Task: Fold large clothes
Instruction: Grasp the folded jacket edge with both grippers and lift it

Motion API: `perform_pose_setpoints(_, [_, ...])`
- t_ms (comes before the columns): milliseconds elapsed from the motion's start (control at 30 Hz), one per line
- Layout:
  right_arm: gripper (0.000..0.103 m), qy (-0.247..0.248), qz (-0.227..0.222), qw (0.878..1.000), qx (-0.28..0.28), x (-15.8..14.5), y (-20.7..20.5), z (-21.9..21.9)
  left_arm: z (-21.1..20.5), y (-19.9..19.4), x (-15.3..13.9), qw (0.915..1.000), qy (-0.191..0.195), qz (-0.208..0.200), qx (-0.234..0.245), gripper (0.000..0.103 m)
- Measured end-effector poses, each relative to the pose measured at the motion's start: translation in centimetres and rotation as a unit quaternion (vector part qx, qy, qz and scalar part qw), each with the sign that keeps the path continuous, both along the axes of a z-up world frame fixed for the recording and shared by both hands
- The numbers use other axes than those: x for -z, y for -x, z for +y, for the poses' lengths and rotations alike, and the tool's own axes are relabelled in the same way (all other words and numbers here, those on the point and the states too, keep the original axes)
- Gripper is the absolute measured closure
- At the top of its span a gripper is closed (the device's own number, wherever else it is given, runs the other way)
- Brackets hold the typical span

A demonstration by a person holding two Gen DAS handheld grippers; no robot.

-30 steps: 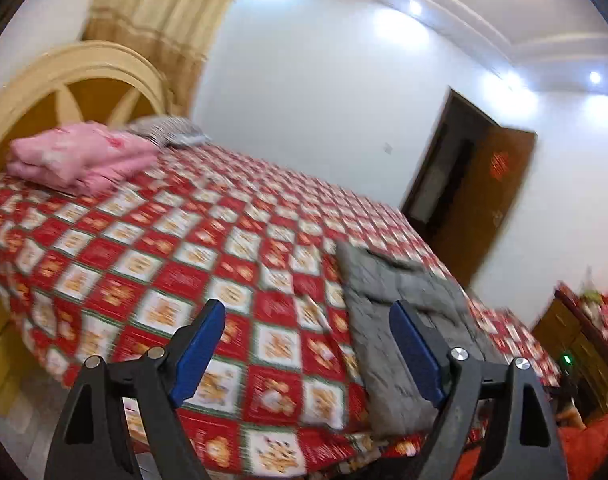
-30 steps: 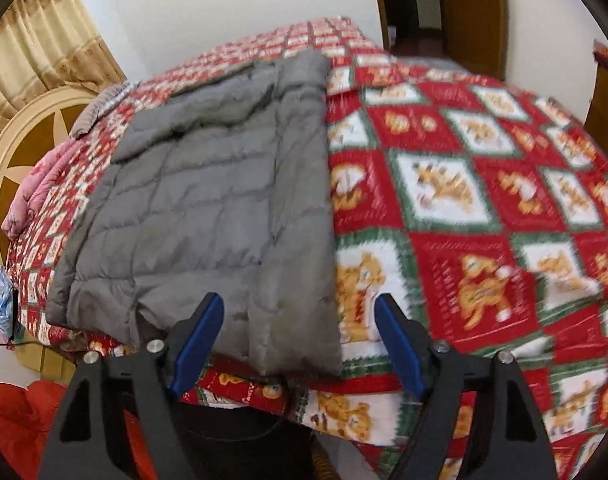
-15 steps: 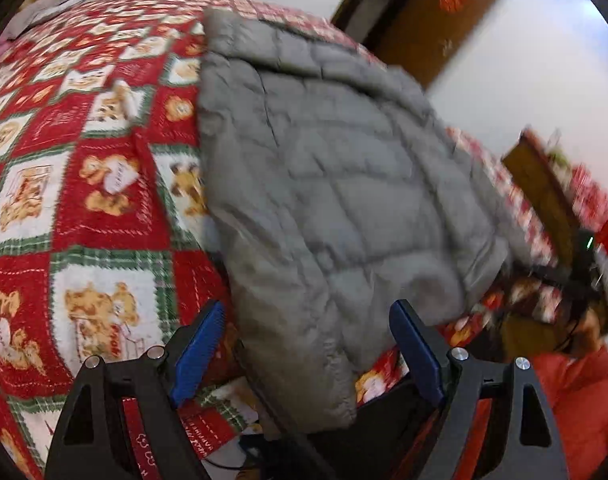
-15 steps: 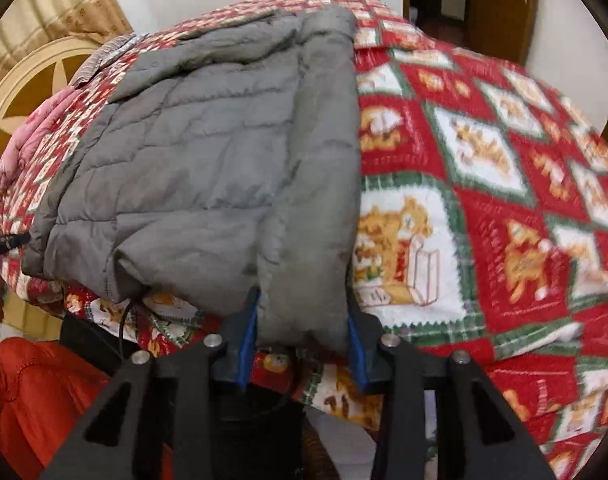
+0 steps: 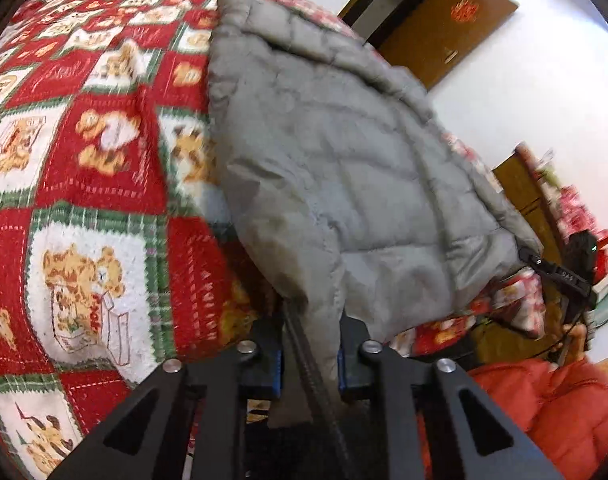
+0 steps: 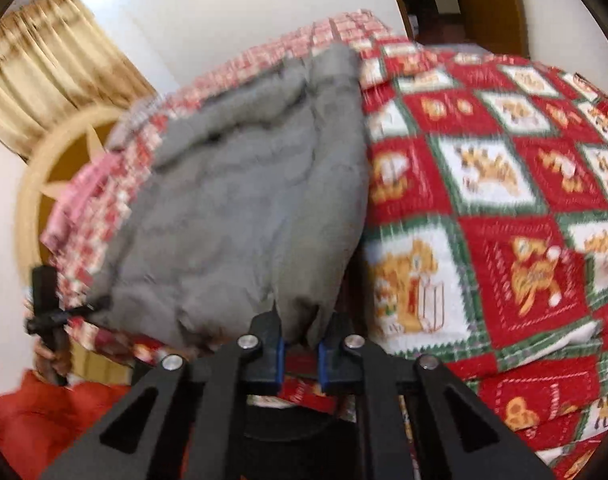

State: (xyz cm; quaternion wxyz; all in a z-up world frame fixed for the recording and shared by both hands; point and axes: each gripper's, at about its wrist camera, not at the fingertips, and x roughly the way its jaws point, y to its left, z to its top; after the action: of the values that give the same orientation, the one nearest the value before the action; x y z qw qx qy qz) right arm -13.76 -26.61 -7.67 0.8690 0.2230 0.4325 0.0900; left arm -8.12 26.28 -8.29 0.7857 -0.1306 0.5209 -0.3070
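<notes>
A grey quilted jacket (image 5: 343, 160) lies spread on a bed under a red, white and green bear-pattern quilt (image 5: 84, 160). My left gripper (image 5: 309, 344) is at the bed's near edge, its jaws closing with the jacket's near hem corner pinched between the blue pads. In the right wrist view the jacket (image 6: 244, 200) rises off the quilt (image 6: 483, 220) at its other near corner, where the jaws of my right gripper (image 6: 300, 344) are closing tight on the hem. Each view shows the other gripper, black and small, at the jacket's far corner.
A brown wooden door (image 5: 443, 28) stands open beyond the bed. A round wooden headboard (image 6: 44, 184), a yellow curtain (image 6: 44, 80) and folded pink bedding (image 6: 92, 184) are at the head end. Orange-red padded fabric (image 5: 543, 408) fills the space below the bed edge.
My left gripper swung down from looking across the bed to the jacket's near hem and shut on it. My right gripper shut on the other hem corner and lifted it slightly.
</notes>
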Motion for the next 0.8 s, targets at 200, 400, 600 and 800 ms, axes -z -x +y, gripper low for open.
perform_pose_setpoints(200, [0.090,-0.045,-0.066,0.997,0.012,-4.6,1.6,-1.2,2.3,0.7,-7.2,0.9928,0.094,-0.075,-0.007,0.088])
perform_pose_setpoints(400, [0.090,-0.057,-0.125,0.990,0.024,-8.9,3.6,-2.4,3.3,2.4,-12.6,0.9800,0.141,-0.140,0.001,0.088])
perform_pose_setpoints(600, [0.090,-0.027,-0.185,0.982,0.028,-13.5,2.6,-3.3,2.2,0.6,-16.4,0.9715,0.139,-0.191,-0.013,0.087])
perform_pose_setpoints(800, [0.090,0.004,-0.221,0.975,0.026,-17.2,-6.0,-3.9,-0.3,-11.6,-16.2,0.9717,0.131,-0.172,-0.095,0.087])
